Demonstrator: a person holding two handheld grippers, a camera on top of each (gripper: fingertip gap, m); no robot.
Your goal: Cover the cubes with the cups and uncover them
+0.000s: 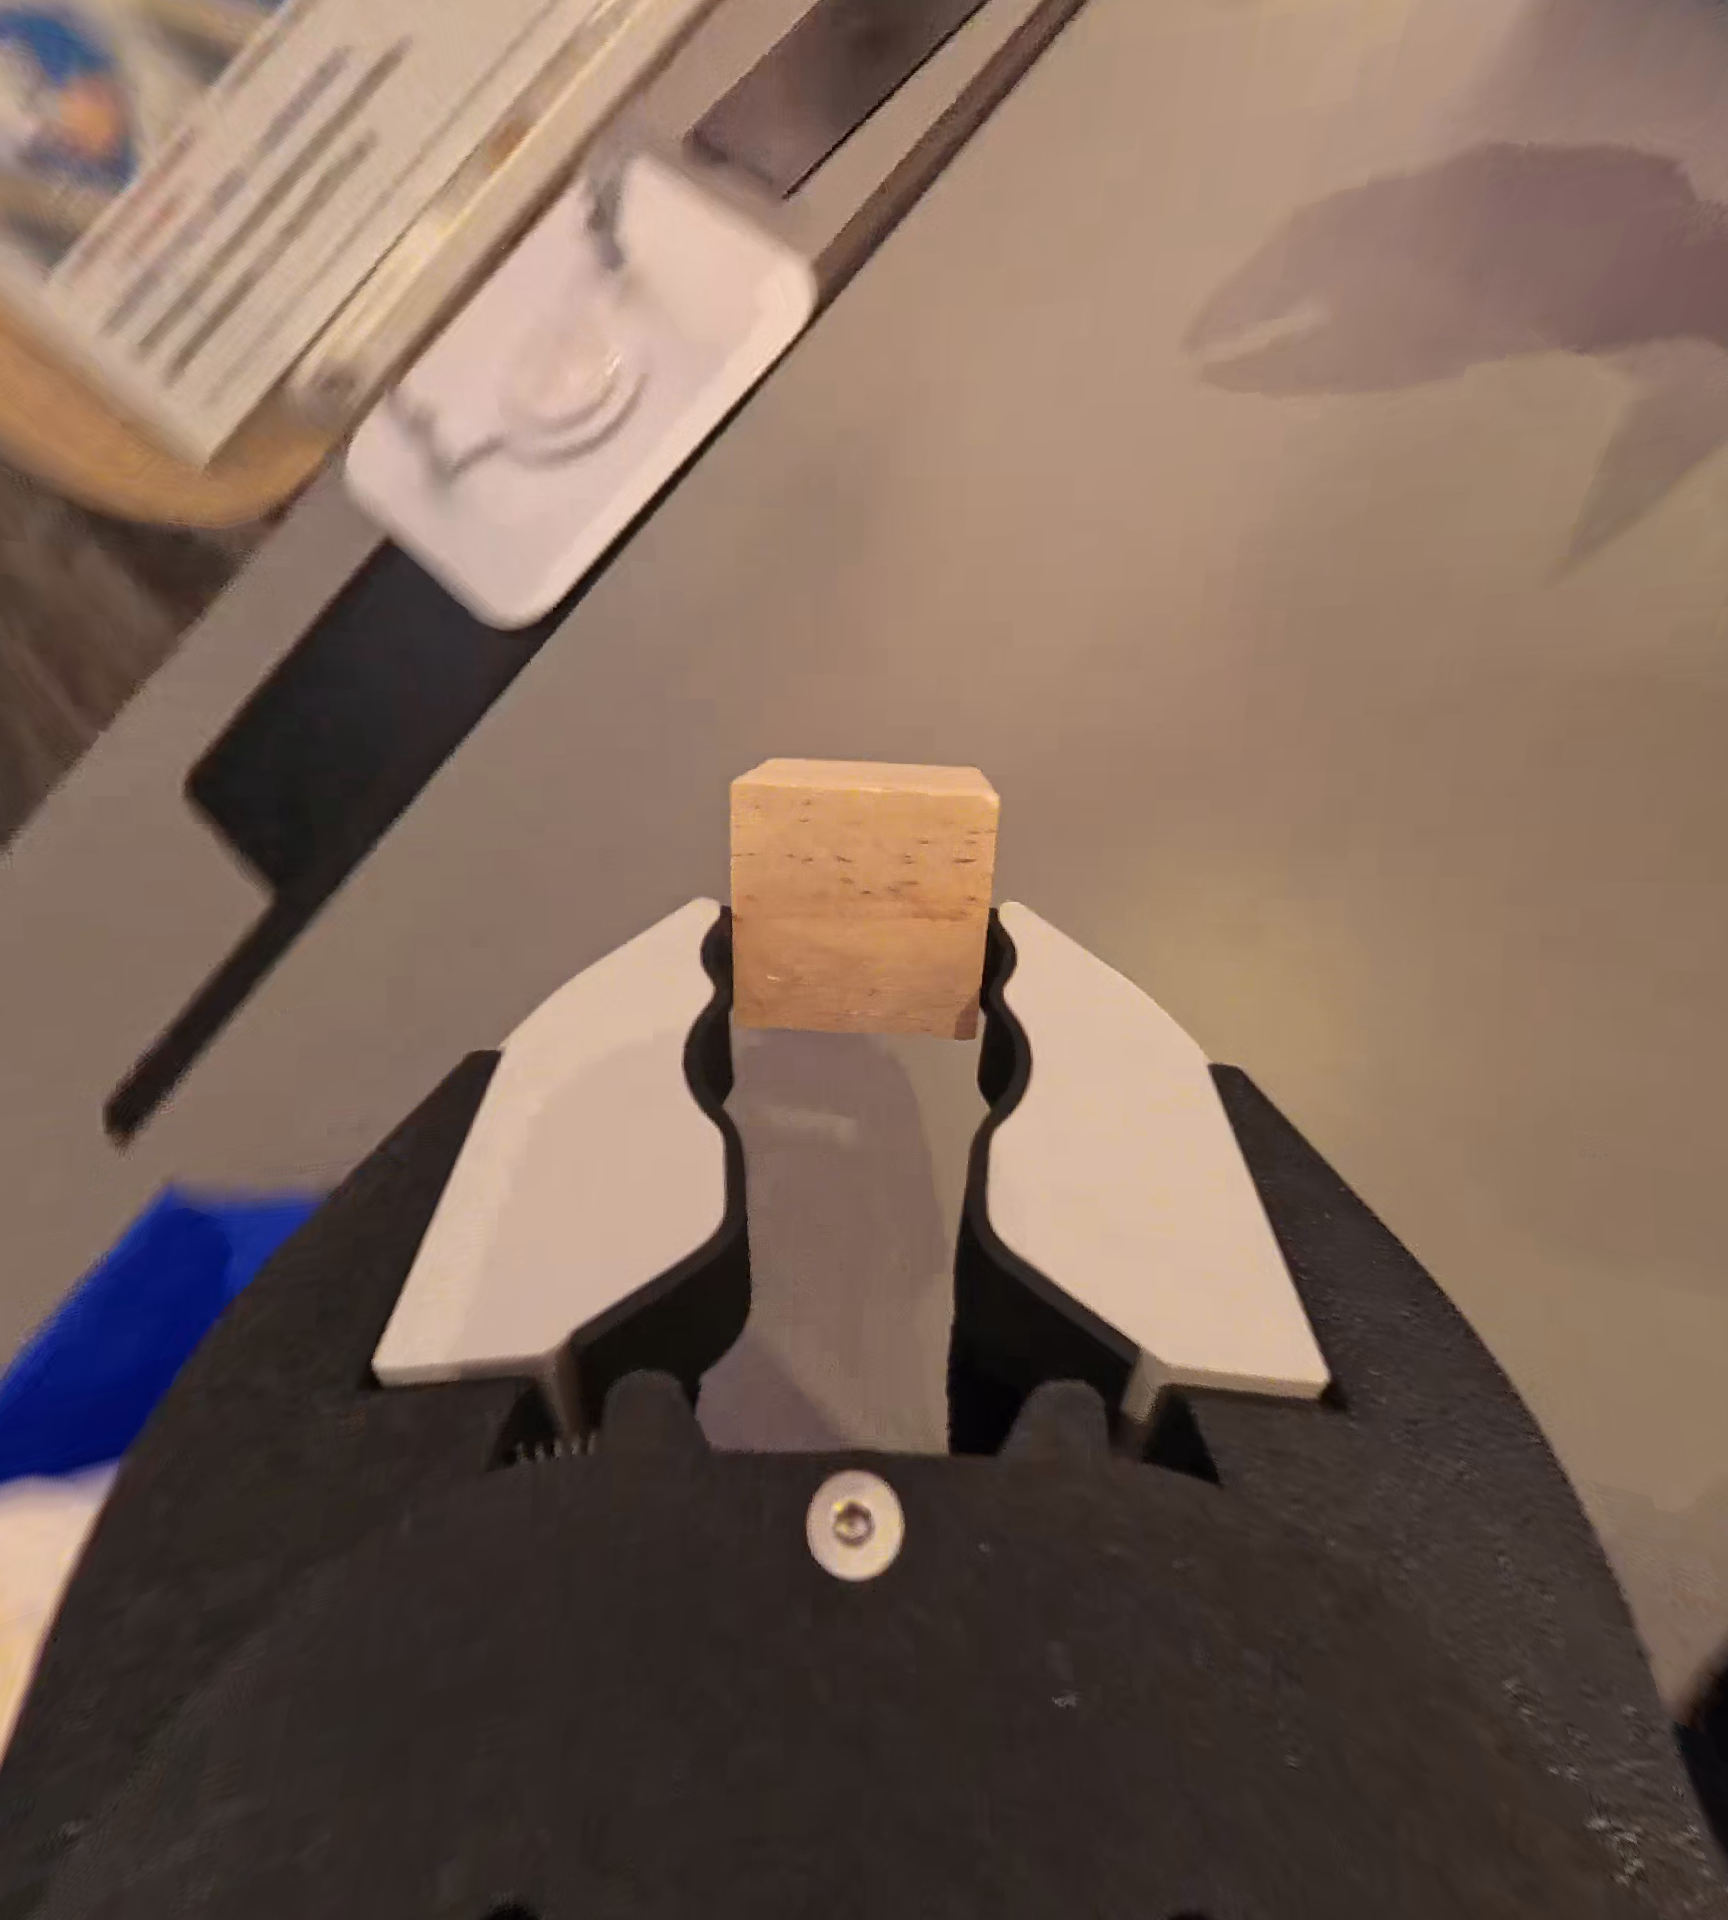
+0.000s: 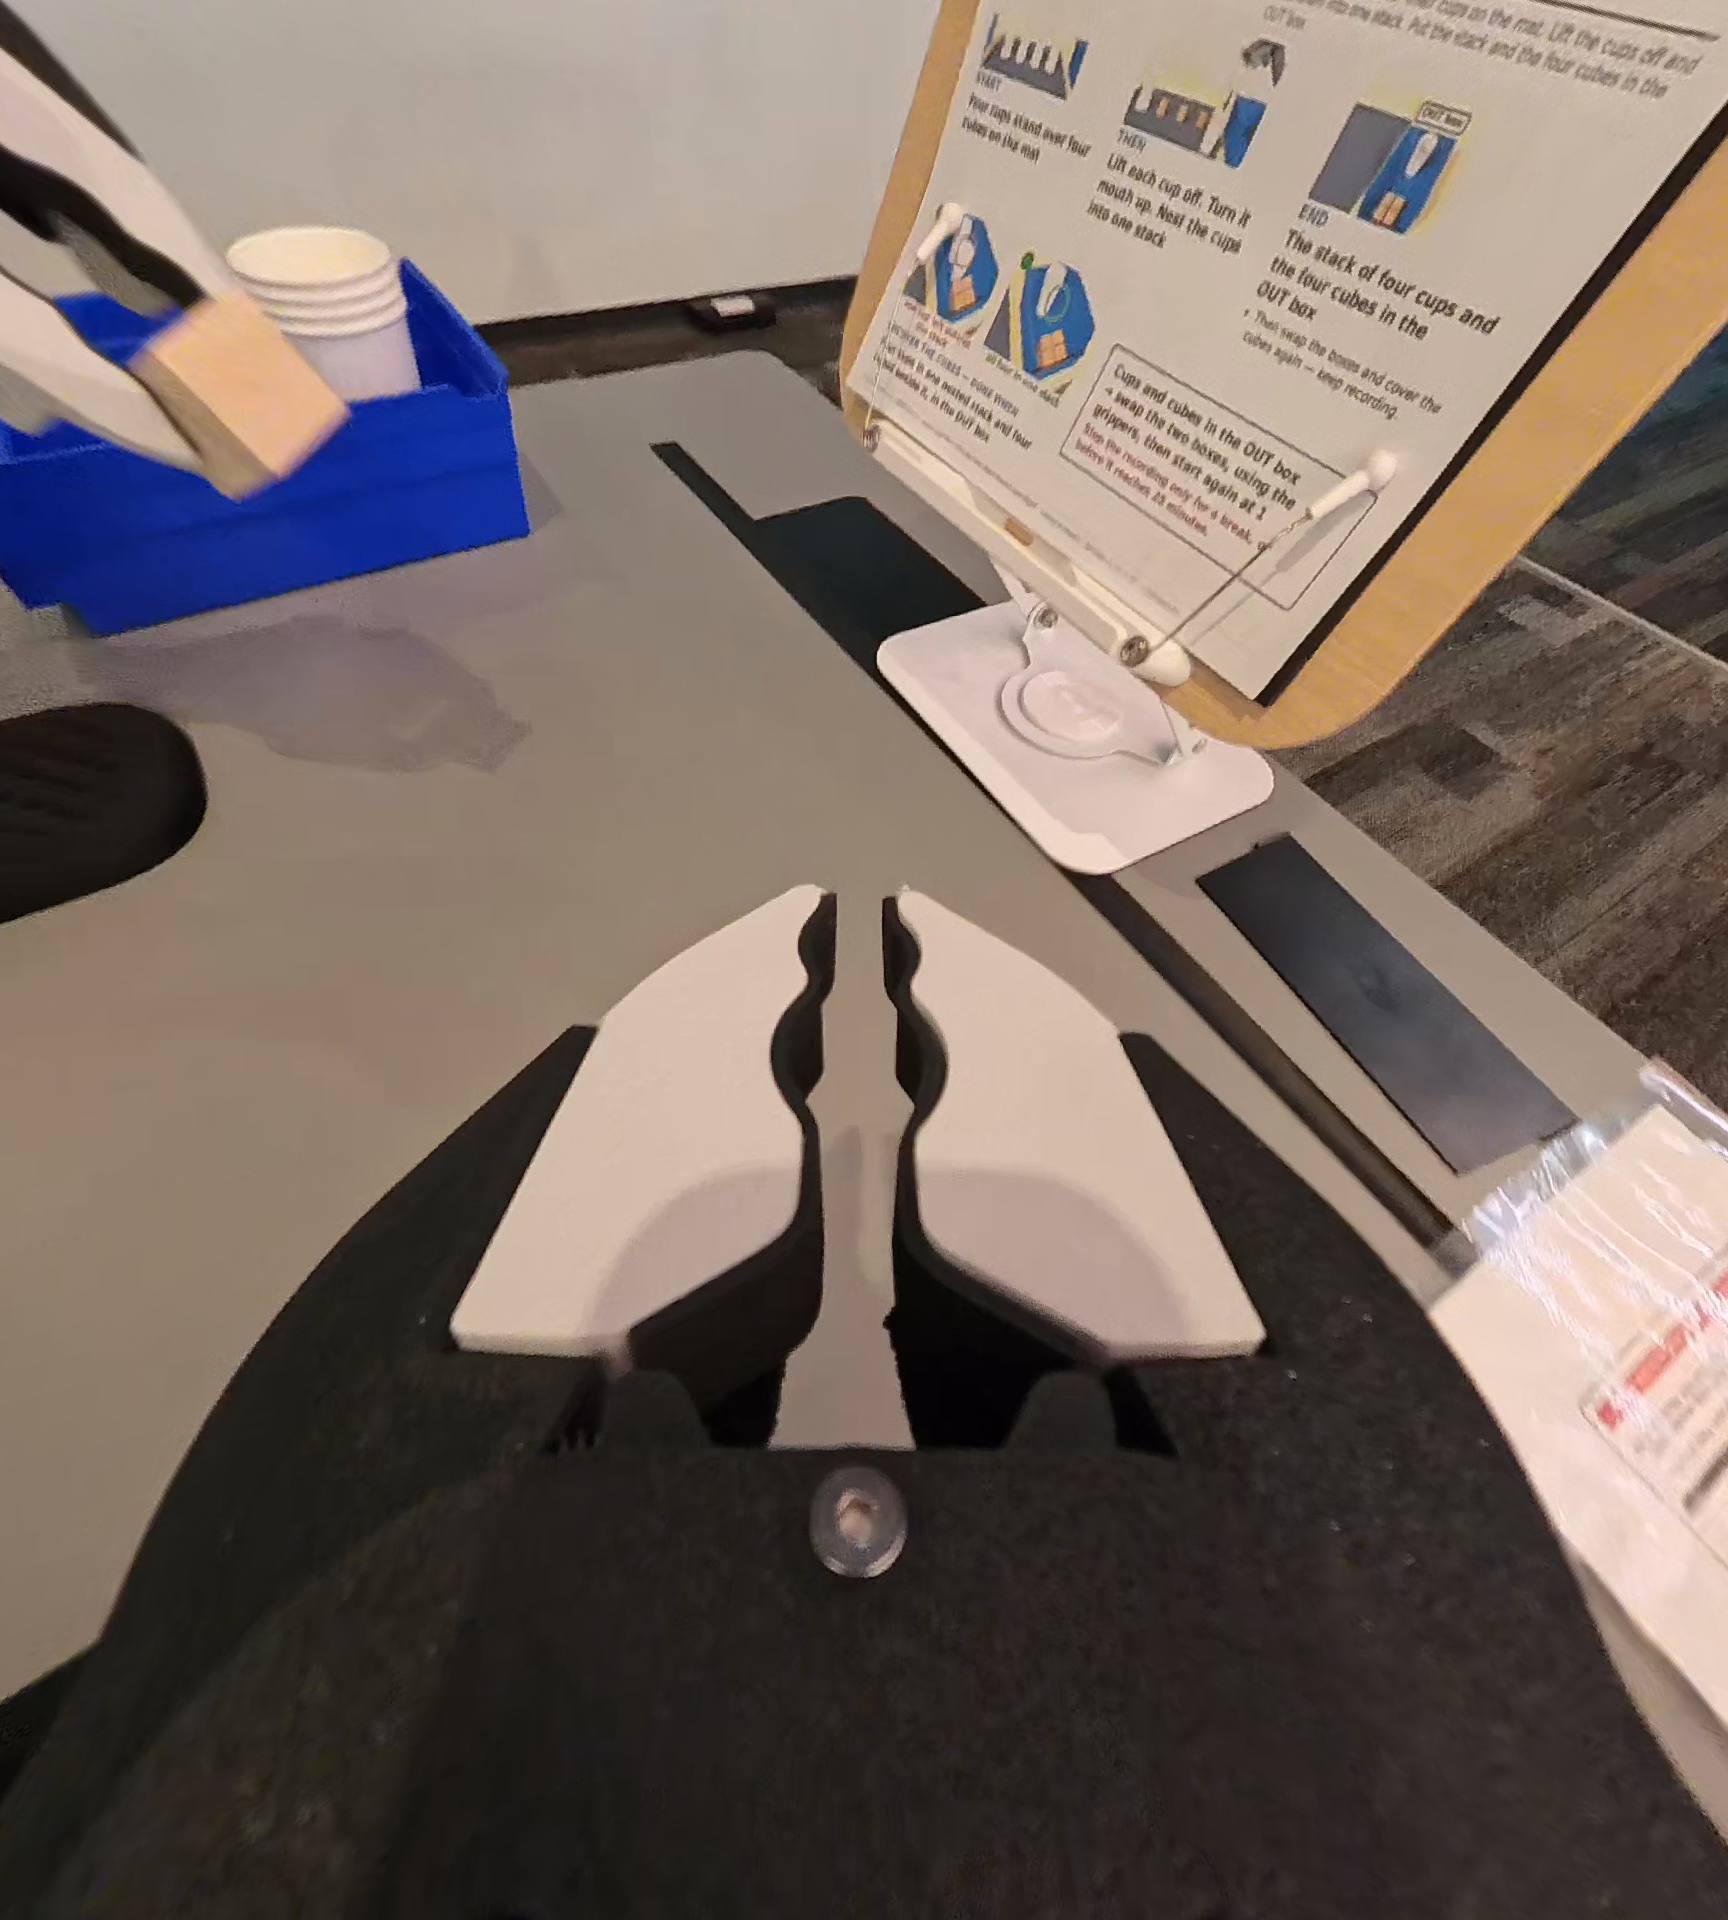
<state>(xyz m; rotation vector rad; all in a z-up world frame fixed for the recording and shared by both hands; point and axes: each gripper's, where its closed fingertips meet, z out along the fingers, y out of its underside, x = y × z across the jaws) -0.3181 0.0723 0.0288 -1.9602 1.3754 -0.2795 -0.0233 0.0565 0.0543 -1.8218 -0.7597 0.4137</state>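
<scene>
My left gripper (image 1: 862,914) is shut on a light wooden cube (image 1: 862,894) and holds it above the grey mat (image 1: 1255,727). In the right wrist view the same gripper (image 2: 185,405) shows at the upper left with the cube (image 2: 236,390), in front of a blue box (image 2: 247,520). A nested stack of white paper cups (image 2: 330,301) stands mouth up in that box. My right gripper (image 2: 860,899) is nearly shut with a thin gap, holds nothing, and hovers over the mat (image 2: 527,831).
A tilted instruction board on a white stand (image 2: 1078,769) sits at the mat's far right edge; it also shows blurred in the left wrist view (image 1: 569,416). A plastic-wrapped white sheet (image 2: 1670,1403) lies at the right. A black chair part (image 2: 29,810) is at the left. Carpet lies beyond the table.
</scene>
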